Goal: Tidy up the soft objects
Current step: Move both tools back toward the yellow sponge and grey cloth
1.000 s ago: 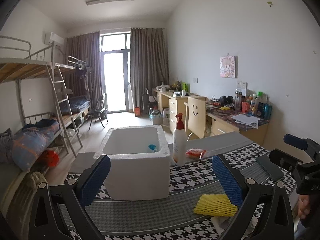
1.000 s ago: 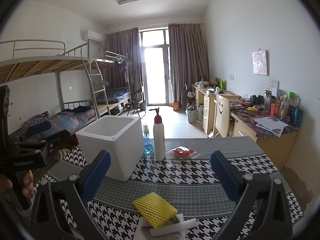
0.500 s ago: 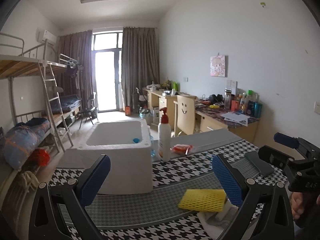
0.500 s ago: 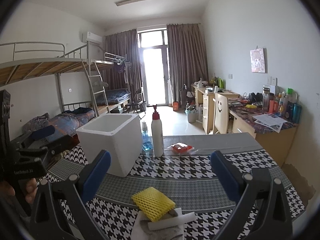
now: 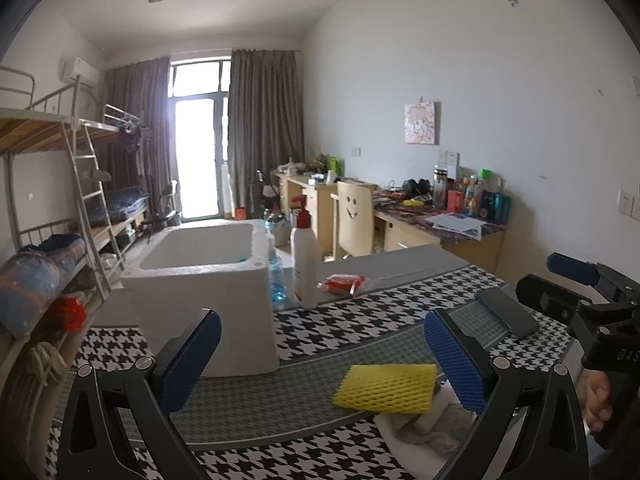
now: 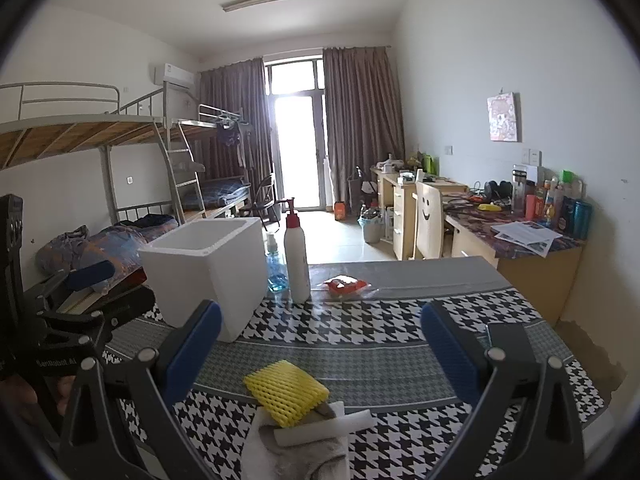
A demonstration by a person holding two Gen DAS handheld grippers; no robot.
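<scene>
**Soft pile at the near edge, both tongs wide**

On the houndstooth tablecloth (image 6: pixel 360 328), close to you, sits the yellow foam mesh pad (image 6: pixel 286 392), ribbed and rectangular, resting on a rolled white foam sheet (image 6: pixel 324 426) and a crumpled grey cloth (image 6: pixel 296 452). Your left gripper (image 5: pixel 322 356) is spread wide, its blue textured pads empty, with the pad lying just inside the right finger. Your right gripper (image 6: pixel 320 352) is likewise wide and holds nothing; the pile lies between its fingers, low in the view.

Farther back stands the white polystyrene box (image 6: pixel 208 272), thick-walled and open-topped, with a white pump bottle (image 6: pixel 297 256), a clear blue bottle (image 6: pixel 276 270) and a red packet (image 6: pixel 344 284) beside it.

Only your left view looks into the box, where a sliver of blue shows at the inner wall; you cannot tell what it is. That view also shows a dark flat slab (image 5: pixel 506 312) on the cloth, which the right finger partly hides in the right view. The cloth's lower end is cut off by the frame.
</scene>
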